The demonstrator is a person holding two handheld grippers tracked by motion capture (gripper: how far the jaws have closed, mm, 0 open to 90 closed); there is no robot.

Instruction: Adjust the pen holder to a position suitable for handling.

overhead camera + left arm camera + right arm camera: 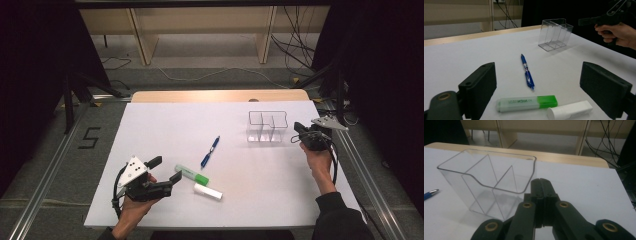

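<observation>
A white table with a pale wooden far edge carries a blue pen, silver at its tip, lying beyond the open jaws of the black left gripper. Nearer those jaws lie a highlighter with a pale translucent barrel, bright green cap and green lettering, and a plain white tube. A clear, colourless divided box with darker rim lines stands just beside the pressed-together jaws of the black right gripper, whose pivots show brass-coloured rings. Each gripper carries a light grey plate; the left one's is dotted black. The floor is grey, marked with a black "5".
</observation>
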